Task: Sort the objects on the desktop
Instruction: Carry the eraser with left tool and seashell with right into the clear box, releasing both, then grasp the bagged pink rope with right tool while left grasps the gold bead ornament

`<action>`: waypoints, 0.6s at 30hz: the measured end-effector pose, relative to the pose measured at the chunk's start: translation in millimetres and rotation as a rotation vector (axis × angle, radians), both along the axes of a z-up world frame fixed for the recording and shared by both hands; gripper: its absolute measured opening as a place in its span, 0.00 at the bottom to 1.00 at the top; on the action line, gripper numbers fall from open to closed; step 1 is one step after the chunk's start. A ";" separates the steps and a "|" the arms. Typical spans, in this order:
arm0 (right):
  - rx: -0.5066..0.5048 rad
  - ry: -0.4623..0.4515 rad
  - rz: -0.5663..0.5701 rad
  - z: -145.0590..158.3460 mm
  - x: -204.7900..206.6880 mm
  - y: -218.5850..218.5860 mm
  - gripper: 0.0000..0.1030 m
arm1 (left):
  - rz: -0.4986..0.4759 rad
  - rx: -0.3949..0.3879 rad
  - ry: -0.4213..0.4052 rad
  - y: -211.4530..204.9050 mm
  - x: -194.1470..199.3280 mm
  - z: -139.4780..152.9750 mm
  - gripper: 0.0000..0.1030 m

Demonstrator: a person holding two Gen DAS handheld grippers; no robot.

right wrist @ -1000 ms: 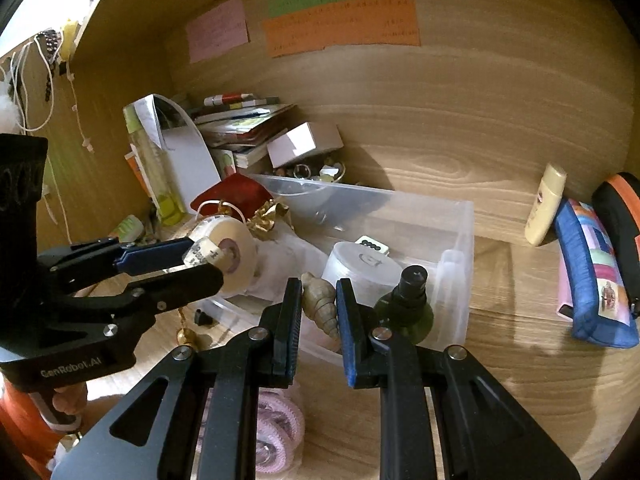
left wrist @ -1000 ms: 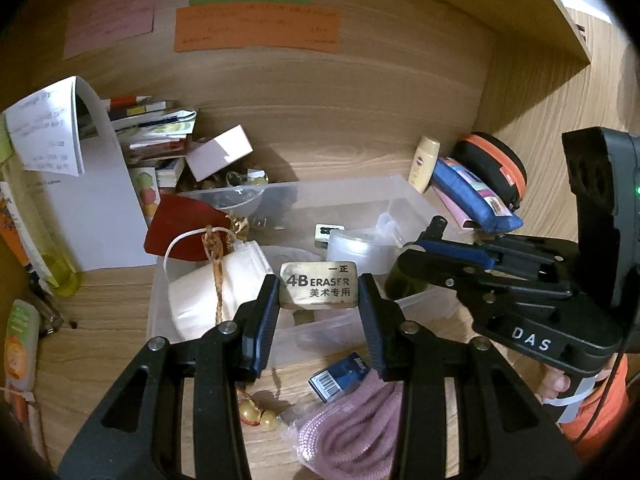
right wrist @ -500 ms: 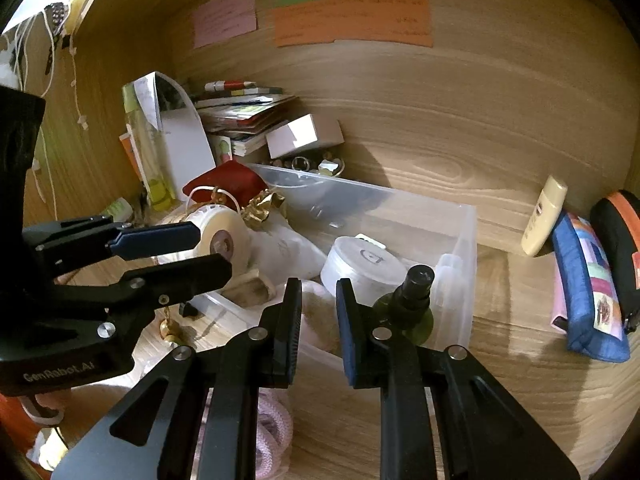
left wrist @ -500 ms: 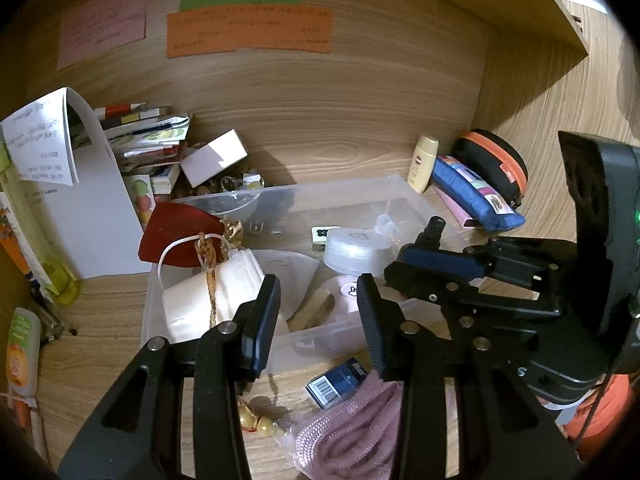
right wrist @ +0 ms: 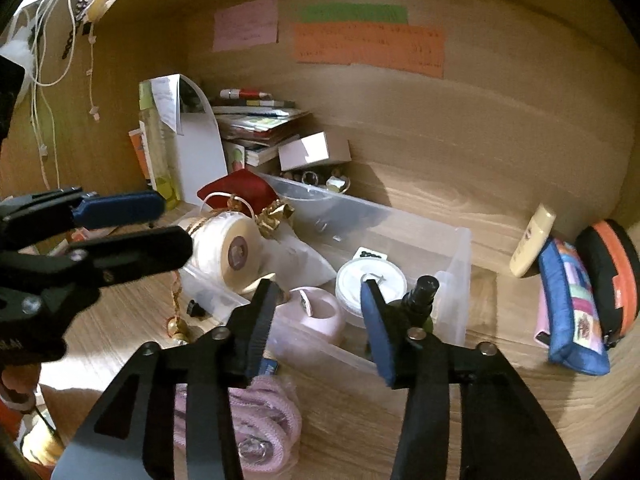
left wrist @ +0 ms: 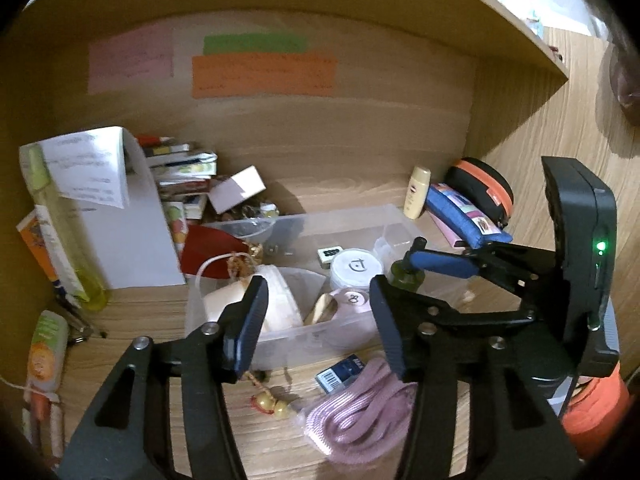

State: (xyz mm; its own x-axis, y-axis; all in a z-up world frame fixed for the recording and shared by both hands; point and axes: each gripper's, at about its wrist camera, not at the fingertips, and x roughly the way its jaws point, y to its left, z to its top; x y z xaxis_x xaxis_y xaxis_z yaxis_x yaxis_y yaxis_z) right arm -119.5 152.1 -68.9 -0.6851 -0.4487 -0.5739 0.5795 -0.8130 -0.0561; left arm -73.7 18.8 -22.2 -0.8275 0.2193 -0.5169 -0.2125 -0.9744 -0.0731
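Note:
A clear plastic bin [left wrist: 360, 216] [right wrist: 400, 220] stands on the wooden desk. In it are a white roll [left wrist: 256, 304] [right wrist: 236, 252], a pink ring [left wrist: 352, 300] [right wrist: 316, 312], a white round tub [left wrist: 356, 268] [right wrist: 370, 284] and a dark green bottle [left wrist: 404, 276] [right wrist: 420, 300]. A glossy tan piece [left wrist: 324, 308] lies beside the pink ring. My left gripper [left wrist: 318, 324] [right wrist: 176, 224] hovers before the bin's near wall, its jaws opening with nothing between them. My right gripper [right wrist: 320, 312] [left wrist: 400, 268] hangs over the bin's near right part, its jaws also opening and empty.
Pink rope [left wrist: 352, 412] [right wrist: 256, 412], a small blue box [left wrist: 340, 372] and gold beads [left wrist: 272, 404] lie in front of the bin. A blue pencil case [right wrist: 572, 304], an orange-black case [right wrist: 608, 276] and a lotion tube [right wrist: 532, 240] sit at the right. Books [right wrist: 256, 120] and a white box [right wrist: 312, 150] stand behind.
The left gripper let the eraser go into the bin, then spread wider and drew back. The right gripper let its tan shell-like piece go and its jaws opened wide.

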 end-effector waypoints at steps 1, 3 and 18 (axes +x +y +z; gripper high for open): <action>0.003 0.008 -0.003 0.9 2.2 -0.4 0.53 | 0.005 0.000 0.004 -2.5 2.3 0.8 0.53; 0.009 0.025 -0.013 3.3 8.1 -0.7 0.60 | 0.017 -0.001 0.010 -9.0 7.4 1.5 0.55; 0.036 -0.057 -0.023 -11.5 41.5 6.3 0.83 | 0.106 -0.003 -0.087 -64.6 29.6 -39.4 0.60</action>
State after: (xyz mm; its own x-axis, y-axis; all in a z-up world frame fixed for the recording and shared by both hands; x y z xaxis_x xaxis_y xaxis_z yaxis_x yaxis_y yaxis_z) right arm -78.0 158.4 -80.4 -0.6603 -0.4117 -0.6281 0.5642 -0.8239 -0.0531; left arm -44.1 -45.8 -61.6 -0.7981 0.1311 -0.5881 -0.1010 -0.9913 -0.0840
